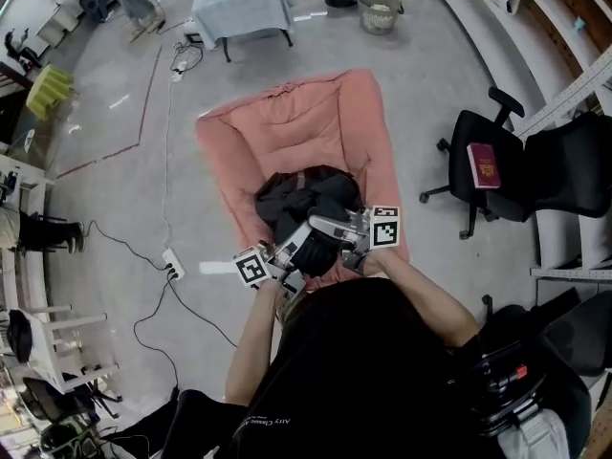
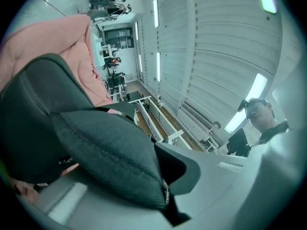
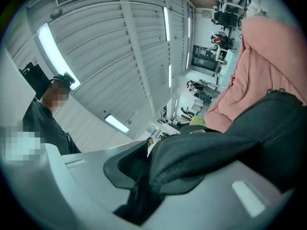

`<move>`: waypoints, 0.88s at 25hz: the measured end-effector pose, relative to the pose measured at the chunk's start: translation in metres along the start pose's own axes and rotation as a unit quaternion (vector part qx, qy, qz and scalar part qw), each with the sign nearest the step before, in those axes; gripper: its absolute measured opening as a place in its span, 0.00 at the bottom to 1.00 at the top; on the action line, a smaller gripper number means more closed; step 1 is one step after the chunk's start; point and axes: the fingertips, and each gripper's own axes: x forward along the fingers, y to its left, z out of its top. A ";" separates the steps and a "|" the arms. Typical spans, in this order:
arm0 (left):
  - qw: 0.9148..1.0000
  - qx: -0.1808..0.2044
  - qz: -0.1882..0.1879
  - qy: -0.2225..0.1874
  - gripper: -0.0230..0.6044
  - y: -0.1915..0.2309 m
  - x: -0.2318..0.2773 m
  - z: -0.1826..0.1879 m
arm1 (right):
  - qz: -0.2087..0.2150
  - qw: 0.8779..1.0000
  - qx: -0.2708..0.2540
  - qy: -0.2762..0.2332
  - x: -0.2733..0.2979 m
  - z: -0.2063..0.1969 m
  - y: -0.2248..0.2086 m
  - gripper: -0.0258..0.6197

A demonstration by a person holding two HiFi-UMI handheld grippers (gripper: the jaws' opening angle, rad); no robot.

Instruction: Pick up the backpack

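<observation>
A black backpack (image 1: 298,197) lies on a pink cushion (image 1: 306,122) on the floor. Both grippers are at its near side. My left gripper (image 1: 293,252) is shut on the thin edge of a padded black strap (image 2: 110,152), which runs out of the jaws up to the left in the left gripper view. My right gripper (image 1: 333,229) has another black strap (image 3: 201,152) lying between its jaws; they stand a little apart and I see no squeeze on it. The pink cushion (image 3: 268,66) rises behind the bag in the right gripper view.
A black office chair (image 1: 497,170) with a red book (image 1: 485,165) on its seat stands to the right. A power strip and cables (image 1: 172,263) lie on the floor at left. A cloth-covered table (image 1: 239,3) and bowls (image 1: 379,10) are at the far side.
</observation>
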 end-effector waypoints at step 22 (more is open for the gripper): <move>0.984 0.168 0.010 -0.053 0.04 -0.080 0.000 0.101 | -0.011 0.994 -0.109 0.000 0.051 0.074 0.053 0.08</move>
